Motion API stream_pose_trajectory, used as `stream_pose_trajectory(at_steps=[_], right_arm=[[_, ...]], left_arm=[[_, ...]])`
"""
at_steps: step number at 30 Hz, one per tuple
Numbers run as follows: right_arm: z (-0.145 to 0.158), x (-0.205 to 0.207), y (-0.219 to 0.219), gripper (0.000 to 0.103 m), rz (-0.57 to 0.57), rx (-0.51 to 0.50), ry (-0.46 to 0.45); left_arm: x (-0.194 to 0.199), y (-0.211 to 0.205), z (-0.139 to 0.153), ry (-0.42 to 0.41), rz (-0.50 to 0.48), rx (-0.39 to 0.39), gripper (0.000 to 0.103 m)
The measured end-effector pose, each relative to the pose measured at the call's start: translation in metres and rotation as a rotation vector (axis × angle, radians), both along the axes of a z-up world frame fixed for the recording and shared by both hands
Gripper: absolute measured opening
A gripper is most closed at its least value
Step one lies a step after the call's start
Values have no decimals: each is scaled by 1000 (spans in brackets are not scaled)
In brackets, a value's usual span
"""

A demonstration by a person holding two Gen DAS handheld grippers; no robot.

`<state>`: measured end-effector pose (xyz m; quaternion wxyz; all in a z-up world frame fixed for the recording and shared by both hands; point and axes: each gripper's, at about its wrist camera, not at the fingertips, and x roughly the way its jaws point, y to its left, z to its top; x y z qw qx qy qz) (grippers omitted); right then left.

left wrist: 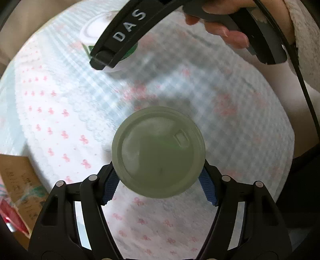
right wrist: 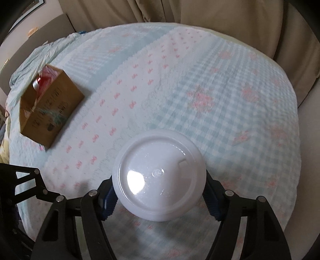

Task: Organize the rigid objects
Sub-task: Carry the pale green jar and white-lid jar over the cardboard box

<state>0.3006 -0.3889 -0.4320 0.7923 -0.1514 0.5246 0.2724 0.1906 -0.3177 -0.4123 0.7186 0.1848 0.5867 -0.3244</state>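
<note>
My left gripper [left wrist: 159,186] is shut on a cup with a pale green-grey lid [left wrist: 158,152], held above the patterned cloth. My right gripper [right wrist: 159,202] is shut on a second cup with a white lid [right wrist: 159,178]. In the left wrist view that second cup [left wrist: 94,30] shows at the upper left, with green on its side, partly hidden by the right gripper's black finger [left wrist: 118,38]. A brown cardboard box [right wrist: 50,106] with red and pink items inside sits on the cloth at the left; its corner also shows in the left wrist view [left wrist: 18,184].
A light blue and white cloth with pink bows [right wrist: 180,84] covers the round table. Beige curtains [right wrist: 200,14] hang behind it. A hand [left wrist: 224,26] holds the right gripper. The left gripper's black frame [right wrist: 26,184] shows at the lower left of the right wrist view.
</note>
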Motion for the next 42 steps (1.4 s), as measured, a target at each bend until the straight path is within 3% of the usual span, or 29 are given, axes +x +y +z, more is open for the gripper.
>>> stream_pose_trajectory(at_steps=[13,24,33,42], right_arm=[[95,-31,-2,69,-91,55,-75],[199,-56,46,69,-110,85,-164],[242,-77,140,69,-134,149,-180],[234,-89,250,69,-211,197,-139]], left_arm=[[-2,39,97,-61,218,-154,67],[-11,140,217,-217,405,-253,67],[-11,267,240,-245,533,-260,67],[1,397,228,-259,602,-210,67]])
